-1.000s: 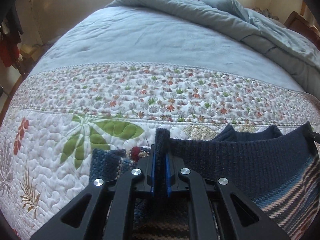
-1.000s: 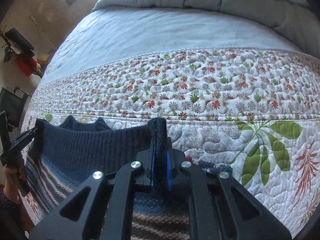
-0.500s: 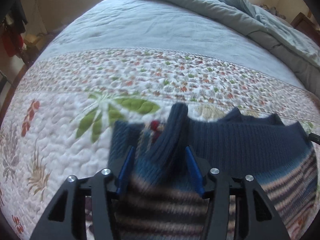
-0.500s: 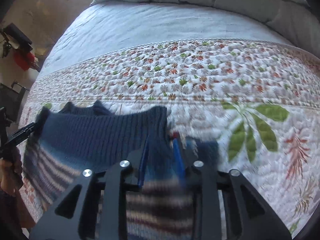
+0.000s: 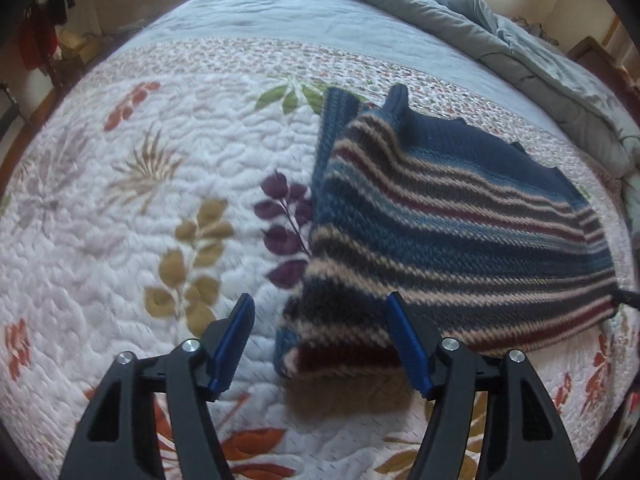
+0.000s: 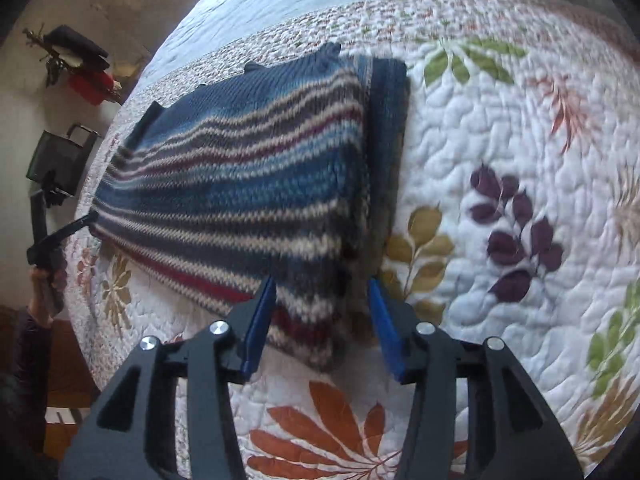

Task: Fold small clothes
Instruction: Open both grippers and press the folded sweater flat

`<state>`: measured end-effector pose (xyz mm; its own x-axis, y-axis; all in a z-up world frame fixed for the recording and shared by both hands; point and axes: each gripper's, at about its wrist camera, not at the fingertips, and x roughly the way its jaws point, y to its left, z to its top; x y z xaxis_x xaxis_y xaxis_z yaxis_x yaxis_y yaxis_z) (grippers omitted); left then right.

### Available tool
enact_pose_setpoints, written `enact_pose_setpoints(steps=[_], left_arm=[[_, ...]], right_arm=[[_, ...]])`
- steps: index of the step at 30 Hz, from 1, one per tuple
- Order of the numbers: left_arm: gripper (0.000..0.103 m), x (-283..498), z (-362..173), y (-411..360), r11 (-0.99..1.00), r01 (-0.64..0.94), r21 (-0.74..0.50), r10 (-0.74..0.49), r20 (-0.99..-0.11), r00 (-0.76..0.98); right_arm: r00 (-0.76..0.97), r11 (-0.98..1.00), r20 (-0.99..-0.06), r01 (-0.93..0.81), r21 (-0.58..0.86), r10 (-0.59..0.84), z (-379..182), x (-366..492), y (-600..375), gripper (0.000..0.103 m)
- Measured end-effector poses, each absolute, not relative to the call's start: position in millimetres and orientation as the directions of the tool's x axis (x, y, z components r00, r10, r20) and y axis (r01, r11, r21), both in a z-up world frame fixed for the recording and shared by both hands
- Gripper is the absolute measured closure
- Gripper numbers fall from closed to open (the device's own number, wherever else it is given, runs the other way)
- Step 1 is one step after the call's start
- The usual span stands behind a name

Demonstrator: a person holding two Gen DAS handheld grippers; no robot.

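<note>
A small striped knit sweater (image 5: 440, 224), navy with tan, blue and maroon stripes, lies folded flat on the floral quilt (image 5: 140, 200). My left gripper (image 5: 320, 340) is open above the sweater's near left corner, holding nothing. In the right wrist view the same sweater (image 6: 248, 176) lies with a folded sleeve along its right edge. My right gripper (image 6: 320, 324) is open over the sweater's near right corner, empty. The left gripper (image 6: 60, 232) shows at the sweater's far left edge there.
A grey-blue duvet (image 5: 500, 40) is bunched at the far side of the bed. A wooden bed frame edge (image 5: 24, 136) runs at the left. Red and black items (image 6: 84, 68) and a dark chair (image 6: 60, 156) stand beside the bed.
Both grippers opened and let go of the sweater's collar edge, then drew back and up. The sweater now lies folded flat on the quilt.
</note>
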<state>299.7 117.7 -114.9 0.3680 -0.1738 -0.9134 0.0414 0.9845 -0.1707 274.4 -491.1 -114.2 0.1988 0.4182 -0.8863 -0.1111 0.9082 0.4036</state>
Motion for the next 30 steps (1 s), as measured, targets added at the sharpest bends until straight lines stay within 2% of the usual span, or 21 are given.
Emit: enact_pose_setpoints(steps=[1,3,4,5,6,7,9,12,14,17,20,23,24,25,26,27,29,30], left_arm=[[0.035,297,-116,116,0.979,0.042,-0.197,-0.199,-0.909,0.366],[0.036,293,-121,112,0.978,0.044,-0.204,-0.207,-0.915,0.347],[0.039,293,-124,109,0.980,0.044,-0.193,-0.196,-0.919,0.343],[0.043,293,-126,106,0.984,0.052,-0.172,-0.180,-0.923,0.340],[0.055,294,-126,103,0.986,0.056,-0.154,-0.164,-0.927,0.337],[0.074,295,-125,102,0.988,0.060,-0.142,-0.154,-0.929,0.335],[0.090,296,-123,107,0.977,0.065,-0.204,-0.214,-0.924,0.317],[0.092,298,-118,117,0.970,0.058,-0.234,-0.241,-0.920,0.308],[0.092,297,-121,119,0.978,0.068,-0.199,-0.210,-0.926,0.313],[0.092,298,-136,123,0.979,0.061,-0.196,-0.206,-0.934,0.291],[0.091,299,-141,123,0.977,0.049,-0.208,-0.213,-0.930,0.299],[0.080,294,-132,123,0.975,0.058,-0.214,-0.221,-0.928,0.300],[0.065,290,-127,124,0.969,0.058,-0.241,-0.247,-0.923,0.294],[0.044,289,-123,126,0.962,0.052,-0.269,-0.272,-0.917,0.292],[0.036,286,-118,128,0.954,0.044,-0.298,-0.297,-0.908,0.295],[0.027,284,-113,130,0.943,0.036,-0.331,-0.326,-0.897,0.298],[0.023,279,-110,134,0.933,0.027,-0.358,-0.349,-0.890,0.294],[0.019,280,-111,135,0.937,0.012,-0.350,-0.338,-0.895,0.292]], right_arm=[[0.189,0.897,-0.877,-0.108,0.428,0.442,-118,271,-491,0.077],[0.182,0.893,-0.874,-0.119,0.434,0.449,-120,267,-488,0.083],[0.186,0.895,-0.877,-0.130,0.426,0.444,-118,265,-486,0.089],[0.190,0.893,-0.873,-0.142,0.427,0.448,-116,263,-484,0.089],[0.195,0.889,-0.868,-0.144,0.436,0.457,-114,264,-482,0.091],[0.200,0.882,-0.860,-0.148,0.447,0.469,-110,263,-482,0.092],[0.203,0.868,-0.846,-0.190,0.459,0.492,-97,257,-483,0.093],[0.192,0.844,-0.830,-0.253,0.474,0.523,-84,247,-487,0.094],[0.179,0.849,-0.843,-0.269,0.455,0.508,-87,243,-487,0.095],[0.131,0.880,-0.881,-0.221,0.420,0.454,-119,247,-489,0.095],[0.119,0.875,-0.875,-0.197,0.442,0.469,-136,250,-486,0.094],[0.130,0.880,-0.880,-0.209,0.427,0.458,-127,248,-485,0.089],[0.137,0.884,-0.882,-0.206,0.420,0.451,-121,246,-486,0.082],[0.144,0.886,-0.882,-0.198,0.418,0.448,-115,244,-488,0.065],[0.159,0.891,-0.882,-0.191,0.413,0.443,-110,242,-491,0.056],[0.188,0.896,-0.880,-0.180,0.405,0.436,-101,240,-495,0.041],[0.201,0.893,-0.872,-0.174,0.416,0.446,-93,236,-498,0.038],[0.211,0.892,-0.868,-0.157,0.423,0.449,-90,235,-500,0.032]])
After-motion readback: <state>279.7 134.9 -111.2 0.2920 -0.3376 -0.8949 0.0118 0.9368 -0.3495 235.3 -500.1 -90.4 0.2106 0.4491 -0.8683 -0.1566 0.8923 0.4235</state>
